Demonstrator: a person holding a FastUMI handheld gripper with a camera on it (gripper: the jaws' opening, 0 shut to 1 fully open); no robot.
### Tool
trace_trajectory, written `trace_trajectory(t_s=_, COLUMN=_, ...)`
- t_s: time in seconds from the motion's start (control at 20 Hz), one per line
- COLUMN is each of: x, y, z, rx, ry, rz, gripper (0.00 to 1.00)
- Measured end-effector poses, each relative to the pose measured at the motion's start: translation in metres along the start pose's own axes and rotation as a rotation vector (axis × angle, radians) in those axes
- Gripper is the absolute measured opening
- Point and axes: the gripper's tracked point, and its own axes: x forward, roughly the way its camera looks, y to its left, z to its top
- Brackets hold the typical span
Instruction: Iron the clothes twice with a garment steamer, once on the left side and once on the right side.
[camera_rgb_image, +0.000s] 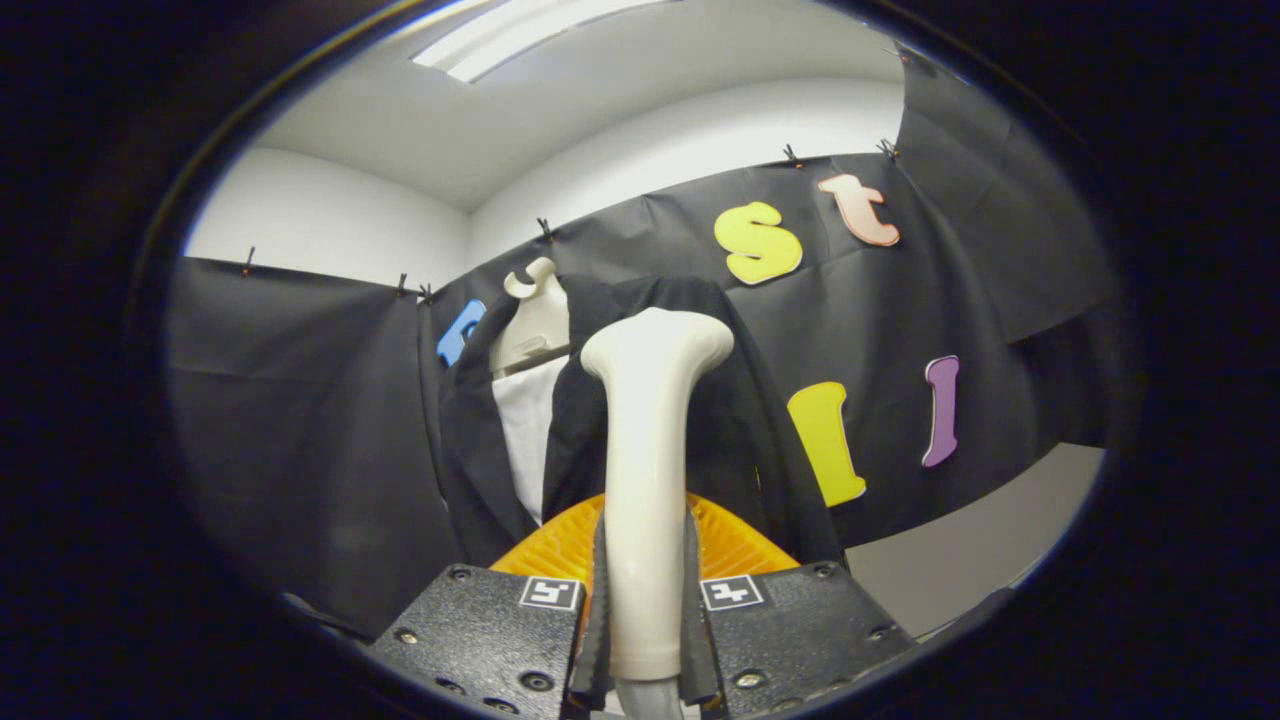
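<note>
**Steamer up against the jacket**

So there's 1 garment steamer (645, 480) and 1 dark jacket (700, 400), hanging on 1 pale hanger form (532, 325) with a white shirt (525, 430) underneath. The steamer's cream handle stands right in front of the jacket's middle, blocking part of it. The tongs (645, 620) are closed tight around that handle, both fingers pressing on it.

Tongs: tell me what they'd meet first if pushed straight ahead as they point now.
The tongs are shut on the steamer handle, so its head leads. Straight on, that head would likely meet the dark jacket hanging on the mannequin; how much gap remains is unclear.
</note>
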Motion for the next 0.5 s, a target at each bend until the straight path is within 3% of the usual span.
trace_trajectory(t_s=0.5, x=-0.020, y=-0.006, z=-0.047, rx=0.004, ry=0.105, rz=-0.031, gripper=0.31)
